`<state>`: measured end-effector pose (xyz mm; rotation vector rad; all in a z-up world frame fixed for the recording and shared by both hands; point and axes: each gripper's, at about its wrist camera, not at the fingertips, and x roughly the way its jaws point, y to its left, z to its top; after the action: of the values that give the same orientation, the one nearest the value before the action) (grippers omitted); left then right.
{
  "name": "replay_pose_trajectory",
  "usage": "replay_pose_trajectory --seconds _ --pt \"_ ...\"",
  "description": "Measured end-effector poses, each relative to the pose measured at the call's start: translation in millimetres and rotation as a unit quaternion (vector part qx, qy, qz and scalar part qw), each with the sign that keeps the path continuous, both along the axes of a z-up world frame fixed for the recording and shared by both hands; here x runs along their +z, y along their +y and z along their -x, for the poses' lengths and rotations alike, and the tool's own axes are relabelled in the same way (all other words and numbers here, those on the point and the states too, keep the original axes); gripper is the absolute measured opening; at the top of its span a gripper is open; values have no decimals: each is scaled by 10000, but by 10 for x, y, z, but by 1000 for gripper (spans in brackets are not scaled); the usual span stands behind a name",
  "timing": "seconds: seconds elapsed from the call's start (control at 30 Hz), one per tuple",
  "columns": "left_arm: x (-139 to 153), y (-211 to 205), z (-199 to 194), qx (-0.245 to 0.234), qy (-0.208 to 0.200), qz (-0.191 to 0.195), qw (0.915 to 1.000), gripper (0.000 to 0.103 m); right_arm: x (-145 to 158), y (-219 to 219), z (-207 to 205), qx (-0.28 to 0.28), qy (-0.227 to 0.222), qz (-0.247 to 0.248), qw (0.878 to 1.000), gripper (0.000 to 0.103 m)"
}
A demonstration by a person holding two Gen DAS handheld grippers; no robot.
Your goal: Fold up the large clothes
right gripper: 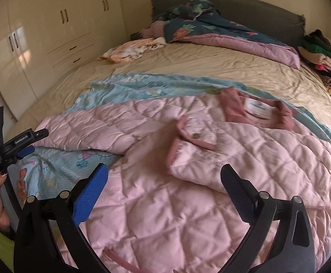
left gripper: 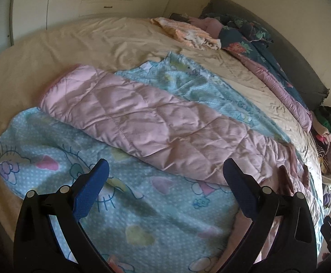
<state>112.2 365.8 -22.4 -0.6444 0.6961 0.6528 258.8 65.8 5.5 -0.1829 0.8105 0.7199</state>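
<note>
The left gripper (left gripper: 165, 170) hovers with fingers spread wide, empty, over the blue cartoon blanket (left gripper: 58, 154) on the bed (left gripper: 74, 45). The pink quilted jacket (right gripper: 165, 193) lies on that blanket beneath the right gripper (right gripper: 164, 177), equally wide and empty.

Both wrist views low over bed (left gripper: 51, 43), facing headboard (right gripper: 256, 11), sharing pink jacket (left gripper: 142, 122)

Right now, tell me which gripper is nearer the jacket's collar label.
Right. The right gripper hovers over the jacket, the label just ahead; the left gripper sits off by the sleeve.
</note>
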Motion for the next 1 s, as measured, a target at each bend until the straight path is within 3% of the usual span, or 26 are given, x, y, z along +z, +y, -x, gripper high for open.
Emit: replay_pose_trajectory --seconds 0.2,0.4,0.83,0.9,0.97,1.0 --pt "-205 212 -94 197 260 169 9993 94 -129 367 6 307 61 127 9994 99" --pt "-368 511 -117 647 237 372 9969 94 -233 570 -5 461 141 146 9987 99" --pt "-642 1127 -79 1353 79 602 9889 92 -395 470 -143 285 297 171 9990 99" --pt "-623 1151 -53 1417 58 514 9885 75 -404 434 -162 243 294 174 9991 99" --pt "-582 1173 8 1407 -127 481 9888 39 -400 384 -169 209 295 166 9992 99" --pt "-535 1177 45 1327 -297 475 9896 35 -396 348 -168 187 286 150 9993 99"
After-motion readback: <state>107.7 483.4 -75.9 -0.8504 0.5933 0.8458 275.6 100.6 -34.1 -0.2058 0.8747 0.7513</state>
